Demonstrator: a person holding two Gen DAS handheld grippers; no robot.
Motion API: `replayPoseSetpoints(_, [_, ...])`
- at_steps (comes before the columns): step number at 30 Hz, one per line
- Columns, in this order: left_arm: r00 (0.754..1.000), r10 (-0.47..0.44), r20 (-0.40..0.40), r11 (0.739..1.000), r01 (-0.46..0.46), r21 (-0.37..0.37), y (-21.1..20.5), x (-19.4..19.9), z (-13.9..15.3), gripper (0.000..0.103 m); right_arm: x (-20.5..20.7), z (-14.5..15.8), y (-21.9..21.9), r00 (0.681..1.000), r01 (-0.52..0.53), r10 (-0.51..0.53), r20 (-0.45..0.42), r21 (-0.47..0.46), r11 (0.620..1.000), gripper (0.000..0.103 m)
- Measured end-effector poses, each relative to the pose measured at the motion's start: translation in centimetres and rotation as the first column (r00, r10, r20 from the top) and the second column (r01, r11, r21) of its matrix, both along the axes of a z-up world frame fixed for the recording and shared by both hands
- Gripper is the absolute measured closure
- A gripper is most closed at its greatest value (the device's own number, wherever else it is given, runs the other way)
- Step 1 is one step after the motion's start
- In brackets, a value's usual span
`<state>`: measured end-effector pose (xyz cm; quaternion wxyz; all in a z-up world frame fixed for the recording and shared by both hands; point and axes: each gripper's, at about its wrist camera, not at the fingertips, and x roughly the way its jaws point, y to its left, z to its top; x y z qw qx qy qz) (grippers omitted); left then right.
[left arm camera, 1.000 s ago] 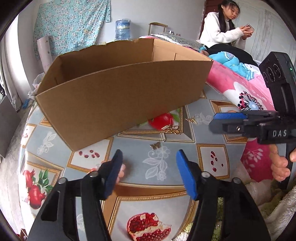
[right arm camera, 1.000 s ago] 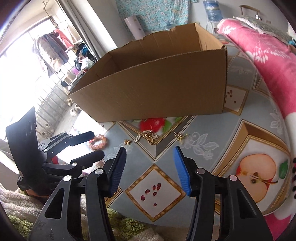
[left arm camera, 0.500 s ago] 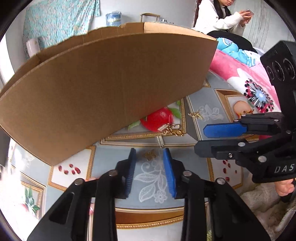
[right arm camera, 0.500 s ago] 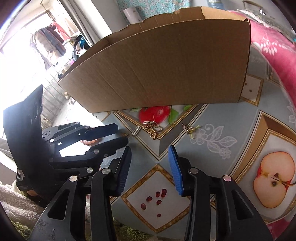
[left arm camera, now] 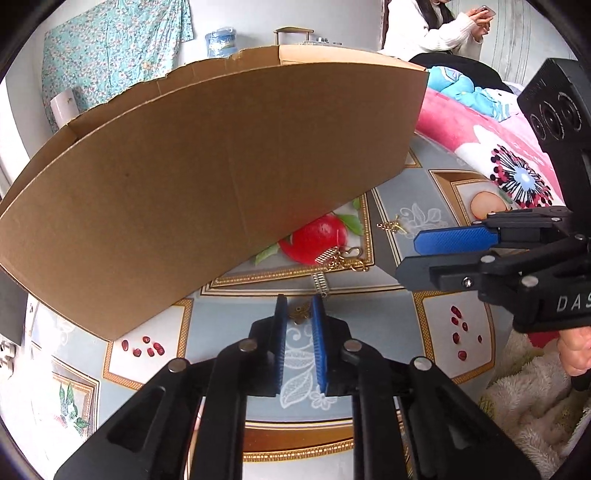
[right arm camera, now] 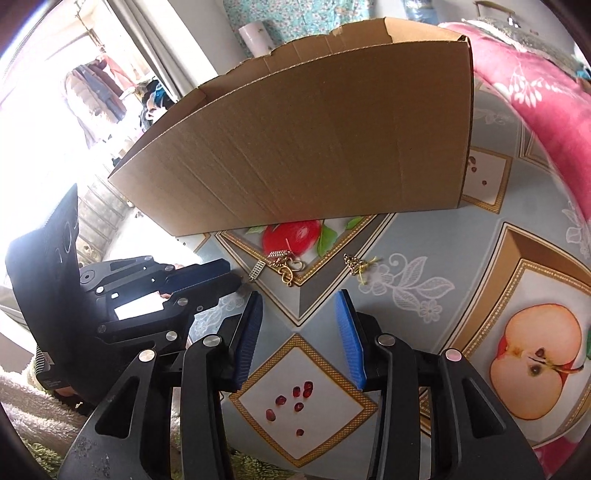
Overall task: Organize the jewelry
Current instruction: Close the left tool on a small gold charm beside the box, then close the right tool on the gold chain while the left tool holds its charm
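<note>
A small gold butterfly charm [left arm camera: 300,313] lies on the patterned tablecloth between the tips of my left gripper [left arm camera: 299,308], whose blue pads stand narrowly apart on either side of it. A silver ribbed clip [left arm camera: 320,283] [right arm camera: 257,271], a tangle of gold chain pieces [left arm camera: 341,258] [right arm camera: 283,265] and a gold earring [left arm camera: 391,225] [right arm camera: 355,264] lie beyond. My right gripper [right arm camera: 301,308] is open and empty, low over the cloth in front of the chains. It also shows in the left wrist view [left arm camera: 436,254].
A large open cardboard box [left arm camera: 207,177] [right arm camera: 317,147] stands right behind the jewelry. A pink blanket [left arm camera: 476,144] and a seated person [left arm camera: 436,29] are at the far right. Fluffy fabric [left arm camera: 524,406] lies at the table's near edge.
My left gripper has dropped forward to the butterfly charm and its jaws have narrowed around it. My right gripper has moved closer to the chains and stayed open.
</note>
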<state>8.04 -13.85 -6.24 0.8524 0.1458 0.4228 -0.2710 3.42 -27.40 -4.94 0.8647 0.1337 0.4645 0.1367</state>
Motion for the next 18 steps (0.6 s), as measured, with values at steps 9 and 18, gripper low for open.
replayPoseSetpoints(9, [1.0, 0.025, -0.008, 1.0, -0.025, -0.001, 1.3, -0.4, 0.1, 0.091, 0.1, 0.1, 0.2, 1.0, -0.014, 0.014, 0.013, -0.007, 1.0, 0.065])
replayPoseSetpoints(18, [0.998, 0.054, -0.012, 0.998, -0.054, -0.027, 2.4, -0.6, 0.0, 0.091, 1.6, 0.0, 2.0, 0.995, -0.096, 0.099, 0.032, -0.1, 0.99, 0.07])
